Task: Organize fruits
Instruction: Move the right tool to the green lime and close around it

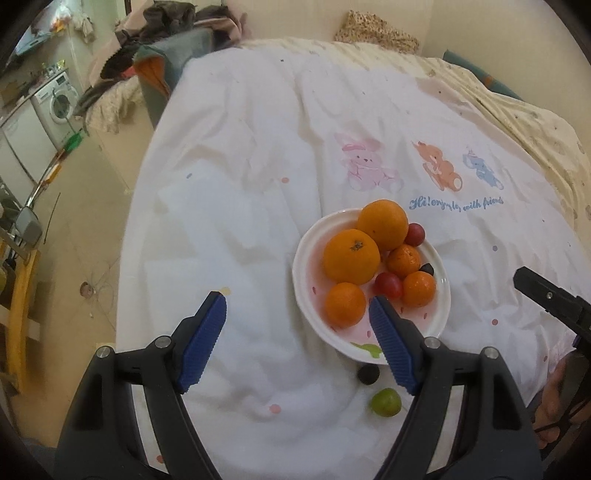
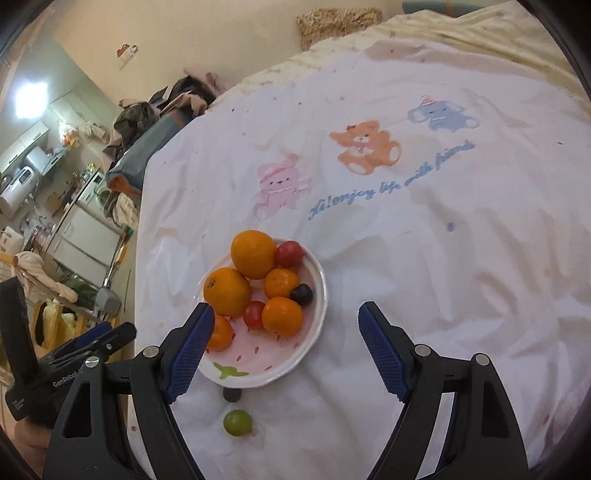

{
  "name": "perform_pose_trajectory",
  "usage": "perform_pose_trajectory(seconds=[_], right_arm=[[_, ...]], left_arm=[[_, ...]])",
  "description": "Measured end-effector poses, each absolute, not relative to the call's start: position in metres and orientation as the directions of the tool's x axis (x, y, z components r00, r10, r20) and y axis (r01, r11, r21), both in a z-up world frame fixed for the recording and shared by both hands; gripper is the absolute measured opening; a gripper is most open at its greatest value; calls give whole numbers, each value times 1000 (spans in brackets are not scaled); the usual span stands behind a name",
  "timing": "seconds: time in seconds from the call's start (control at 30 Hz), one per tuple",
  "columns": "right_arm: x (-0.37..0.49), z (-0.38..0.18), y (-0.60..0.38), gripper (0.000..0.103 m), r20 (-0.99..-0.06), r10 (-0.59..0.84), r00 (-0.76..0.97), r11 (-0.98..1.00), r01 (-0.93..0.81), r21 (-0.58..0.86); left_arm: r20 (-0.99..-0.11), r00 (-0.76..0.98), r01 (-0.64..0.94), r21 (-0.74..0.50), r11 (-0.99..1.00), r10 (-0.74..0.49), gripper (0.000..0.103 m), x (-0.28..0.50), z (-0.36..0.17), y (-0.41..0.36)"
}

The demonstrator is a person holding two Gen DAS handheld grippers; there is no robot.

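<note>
A white plate [image 1: 306,254] [image 2: 317,321] on a white cartoon-print sheet holds two large oranges [image 1: 351,255] [image 2: 226,291], three small mandarins [image 1: 345,305] [image 2: 282,316], two red cherry tomatoes [image 1: 388,285] [image 2: 253,314] and a dark grape [image 1: 427,268] [image 2: 301,294]. Just in front of the plate on the sheet lie a dark grape [image 1: 368,374] [image 2: 231,395] and a green grape [image 1: 385,402] [image 2: 237,422]. My left gripper [image 1: 297,321] is open and empty above the plate's left edge. My right gripper [image 2: 286,332] is open and empty above the plate's right edge.
The sheet [image 1: 240,221] covers a bed, with a patterned pillow [image 1: 376,31] at the back. To the left the bed edge drops to the floor, where there are a washing machine [image 1: 55,99], piled clothes [image 1: 170,22] and kitchen clutter [image 2: 37,177].
</note>
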State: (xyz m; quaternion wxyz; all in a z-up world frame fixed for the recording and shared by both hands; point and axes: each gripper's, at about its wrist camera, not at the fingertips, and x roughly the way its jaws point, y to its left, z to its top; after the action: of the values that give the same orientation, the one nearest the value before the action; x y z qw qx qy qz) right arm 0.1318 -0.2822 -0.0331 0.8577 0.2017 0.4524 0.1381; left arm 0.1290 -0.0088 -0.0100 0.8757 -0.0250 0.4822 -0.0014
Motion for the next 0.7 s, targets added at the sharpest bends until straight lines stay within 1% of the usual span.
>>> perform_pose_trajectory(seconds=[0.2, 0.43, 0.53, 0.6, 0.7], right_arm=[[114, -33, -283, 83, -745, 389, 542, 899, -46, 436], [93, -31, -260, 83, -755, 424, 500, 902, -156, 403], [88, -36, -252, 83, -768, 419, 484, 905, -154, 396], [87, -42, -249, 86, -792, 391, 469, 918, -134, 373], [88, -52, -249, 86, -809, 396, 436, 915, -115, 386]], left_arm=[[-845, 533, -12, -57, 998, -42, 77, 111, -8, -10], [-834, 549, -4, -73, 997, -59, 77, 96, -4, -12], [-841, 538, -16, -82, 996, -61, 77, 91, -5, -11], [-845, 530, -26, -94, 995, -66, 77, 89, -7, -8], [-860, 504, -61, -128, 990, -80, 77, 88, -12, 0]])
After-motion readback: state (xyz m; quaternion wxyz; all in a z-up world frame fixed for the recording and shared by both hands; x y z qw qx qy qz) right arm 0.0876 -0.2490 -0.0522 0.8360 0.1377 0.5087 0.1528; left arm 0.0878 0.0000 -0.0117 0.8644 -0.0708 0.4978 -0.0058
